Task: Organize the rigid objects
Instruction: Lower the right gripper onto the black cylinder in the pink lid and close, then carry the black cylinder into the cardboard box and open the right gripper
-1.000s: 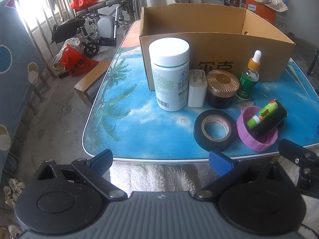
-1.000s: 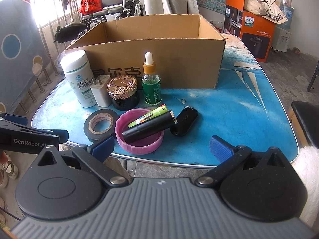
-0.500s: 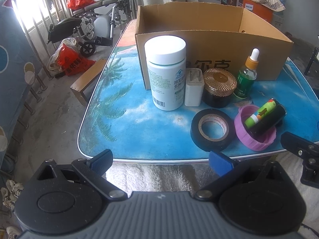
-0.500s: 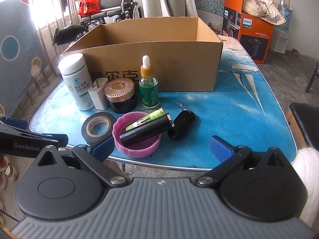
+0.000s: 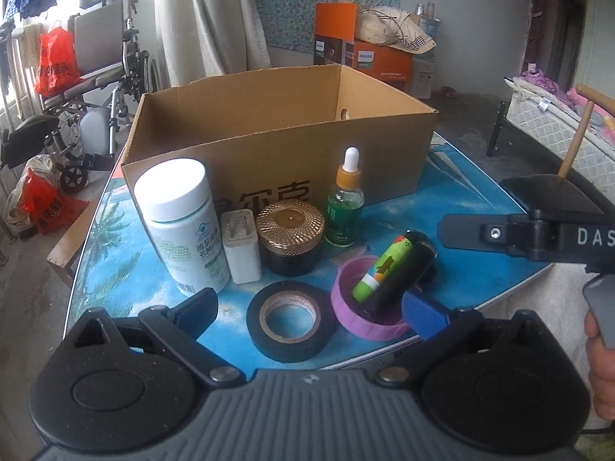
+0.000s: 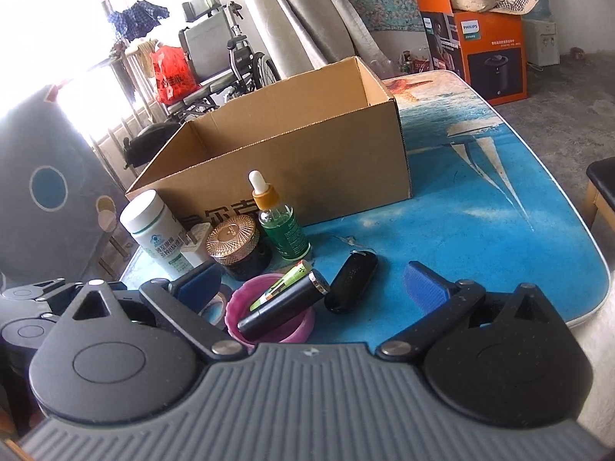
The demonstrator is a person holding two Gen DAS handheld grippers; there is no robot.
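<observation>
Left wrist: left claw [image 5: 310, 309] agape over tape roll [image 5: 291, 319]

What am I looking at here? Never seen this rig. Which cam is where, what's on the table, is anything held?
There is no robot. A person holds a two-finger gripper in each hand, and each carries a fisheye camera looking forward along its fingers.

The left wrist view shows the left gripper, open and empty. The right wrist view shows the right gripper, also open and empty.

On the blue table stands an open cardboard box; what its inside shows is empty. In front of it stand a white bottle, a white plug adapter, a gold-lidded jar and a green dropper bottle. Nearer lie a roll of black tape and a purple lid with a green tube and a black cylinder resting across it. Beside it lies a black key fob.
</observation>
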